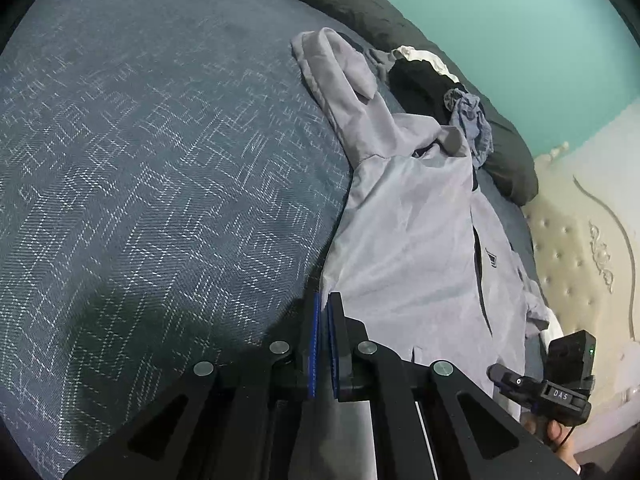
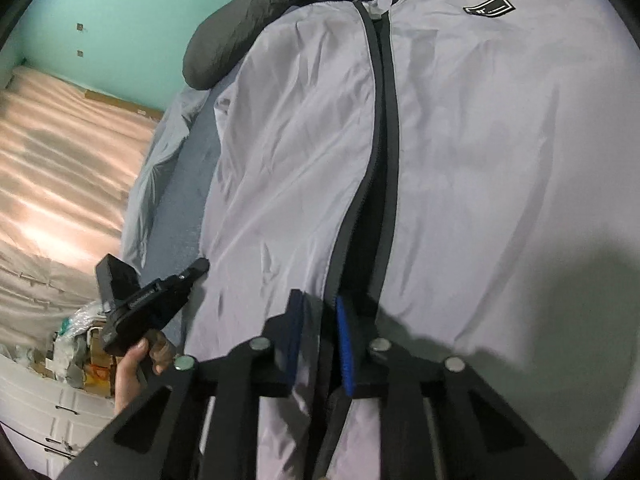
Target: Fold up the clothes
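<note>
A light grey zip-up jacket [image 1: 404, 216] lies front-up on the dark patterned bed cover [image 1: 152, 168], its hood [image 1: 336, 68] pointing away. My left gripper [image 1: 323, 312] is shut on the jacket's hem at its left corner. From the right wrist view this gripper [image 2: 200, 266] meets the cloth's edge. My right gripper [image 2: 320, 316] is at the hem beside the dark zipper [image 2: 384, 152]. Grey fabric is bunched between its blue pads [image 2: 345, 332], which close on it. A black logo patch [image 2: 490, 5] marks the chest. The right gripper [image 1: 496, 372] also shows in the left wrist view, held by a hand.
A black garment [image 1: 416, 88] and a crumpled blue-grey cloth [image 1: 468, 120] lie beyond the jacket, against a dark rolled blanket [image 1: 508, 152]. A cream padded headboard [image 1: 580, 248] borders the bed. Pink drapery [image 2: 60, 160], white drawers [image 2: 40, 408] and clutter [image 2: 80, 344] stand beside the bed.
</note>
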### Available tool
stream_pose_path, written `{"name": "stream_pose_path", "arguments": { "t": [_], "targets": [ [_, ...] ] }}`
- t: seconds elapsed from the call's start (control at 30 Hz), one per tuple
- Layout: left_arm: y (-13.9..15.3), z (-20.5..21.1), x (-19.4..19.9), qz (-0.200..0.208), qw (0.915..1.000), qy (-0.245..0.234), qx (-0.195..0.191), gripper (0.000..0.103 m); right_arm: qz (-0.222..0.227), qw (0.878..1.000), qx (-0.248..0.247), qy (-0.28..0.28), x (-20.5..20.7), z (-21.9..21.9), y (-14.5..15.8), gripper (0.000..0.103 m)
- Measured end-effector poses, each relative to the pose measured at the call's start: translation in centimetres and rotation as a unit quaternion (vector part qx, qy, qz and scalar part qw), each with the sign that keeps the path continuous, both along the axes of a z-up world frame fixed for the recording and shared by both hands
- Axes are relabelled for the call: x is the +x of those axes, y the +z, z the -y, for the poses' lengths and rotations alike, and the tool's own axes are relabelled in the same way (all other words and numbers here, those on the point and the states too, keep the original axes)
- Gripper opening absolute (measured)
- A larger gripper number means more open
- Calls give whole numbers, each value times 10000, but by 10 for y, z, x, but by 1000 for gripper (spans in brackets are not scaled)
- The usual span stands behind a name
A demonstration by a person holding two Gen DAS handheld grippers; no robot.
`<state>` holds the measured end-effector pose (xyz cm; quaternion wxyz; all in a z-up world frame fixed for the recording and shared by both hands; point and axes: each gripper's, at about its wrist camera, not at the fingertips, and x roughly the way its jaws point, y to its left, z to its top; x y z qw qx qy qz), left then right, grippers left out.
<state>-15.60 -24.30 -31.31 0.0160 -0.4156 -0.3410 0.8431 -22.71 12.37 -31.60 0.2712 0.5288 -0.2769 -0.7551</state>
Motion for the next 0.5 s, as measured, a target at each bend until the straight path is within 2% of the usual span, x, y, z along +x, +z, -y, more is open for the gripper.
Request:
{"name": "stream_pose_path", "arguments": {
  "t": [0.13, 0.23, 0.37, 0.43, 0.5],
  "targets": [
    [0, -2, 0, -16, 10000, -49, 28, 6, 16, 9992, 392, -67, 1, -1, 19, 6],
    [3, -4, -1, -16, 9999, -54, -163, 6, -206, 9961, 845, 169, -5, 14, 36, 6],
    [2, -3, 0, -10, 9997, -26, -236, 6, 15, 9951, 964, 219, -14, 18, 20, 7],
    [0, -3, -1, 12, 9997, -22, -243, 6, 177, 9951, 953, 210, -16, 18, 9, 10],
    [0, -3, -1, 28, 9997, -36, -257, 6, 299, 9963, 787, 169, -15, 14, 3, 10]
  ]
}}
